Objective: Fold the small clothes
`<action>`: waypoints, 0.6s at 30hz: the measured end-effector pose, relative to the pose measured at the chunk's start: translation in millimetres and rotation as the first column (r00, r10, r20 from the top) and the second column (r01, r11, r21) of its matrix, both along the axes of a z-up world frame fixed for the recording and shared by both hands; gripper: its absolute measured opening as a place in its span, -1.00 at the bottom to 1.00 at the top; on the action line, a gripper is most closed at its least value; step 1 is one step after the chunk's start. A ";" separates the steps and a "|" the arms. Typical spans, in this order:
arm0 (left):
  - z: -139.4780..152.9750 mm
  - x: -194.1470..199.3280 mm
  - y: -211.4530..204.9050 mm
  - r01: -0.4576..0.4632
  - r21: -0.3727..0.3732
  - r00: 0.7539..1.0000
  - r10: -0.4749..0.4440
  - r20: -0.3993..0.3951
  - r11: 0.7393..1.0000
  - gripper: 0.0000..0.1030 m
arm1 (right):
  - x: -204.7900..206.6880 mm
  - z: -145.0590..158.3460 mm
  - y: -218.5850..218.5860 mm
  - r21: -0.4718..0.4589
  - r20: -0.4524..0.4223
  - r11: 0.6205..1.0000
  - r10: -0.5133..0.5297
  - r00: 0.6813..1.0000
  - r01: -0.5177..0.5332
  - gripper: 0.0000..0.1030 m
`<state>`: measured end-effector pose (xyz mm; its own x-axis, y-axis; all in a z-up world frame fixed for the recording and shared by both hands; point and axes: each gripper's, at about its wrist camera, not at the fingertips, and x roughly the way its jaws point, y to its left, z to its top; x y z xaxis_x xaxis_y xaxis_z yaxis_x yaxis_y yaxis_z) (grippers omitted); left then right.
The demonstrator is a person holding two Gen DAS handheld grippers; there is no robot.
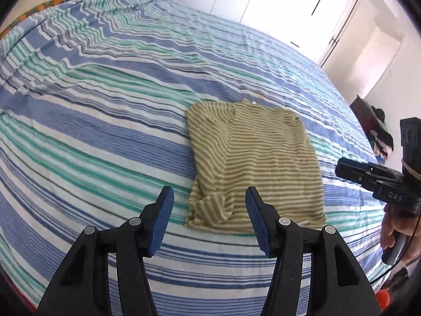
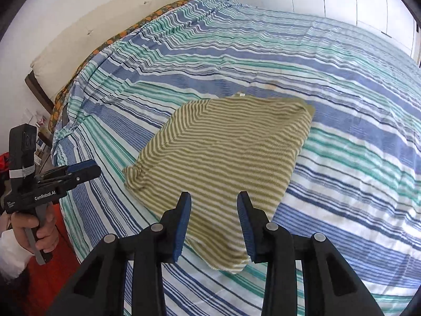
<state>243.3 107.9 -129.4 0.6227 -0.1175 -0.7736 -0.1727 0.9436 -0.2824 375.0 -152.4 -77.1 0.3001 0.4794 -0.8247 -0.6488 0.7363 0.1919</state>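
A small olive-and-white striped shirt (image 1: 257, 158) (image 2: 223, 152) lies folded flat on the bed, its sleeves tucked in. In the left wrist view my left gripper (image 1: 209, 192) hovers open over the shirt's near left corner, nothing between its blue pads. Above the shirt's near edge my right gripper (image 2: 214, 197) is held open, and no cloth is pinched between its pads. Each gripper also shows in the other's view, held in a hand: the right gripper (image 1: 342, 168) beside the shirt's right edge, the left gripper (image 2: 89, 169) off the bed's left side.
A sheet (image 1: 105, 105) (image 2: 342, 105) striped blue, teal and white covers the whole bed. A cream headboard cushion (image 2: 105, 26) stands at the far left, and white wardrobe doors (image 1: 276, 0) lie beyond the bed. Dark furniture with clothes (image 1: 376, 129) sits at the right. The floor (image 2: 60, 276) is red.
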 end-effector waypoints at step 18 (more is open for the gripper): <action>-53.2 4.6 -12.1 0.020 0.168 0.976 0.018 -0.219 0.986 0.37 | -38.1 -56.4 -7.7 0.000 -0.012 0.992 -0.123 0.992 0.123 0.31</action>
<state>247.9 95.8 -182.6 0.4358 0.0256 -0.8997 -0.2117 0.9745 -0.0748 336.9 -160.1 -133.5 0.3467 0.4402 -0.8283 -0.5507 0.8104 0.2001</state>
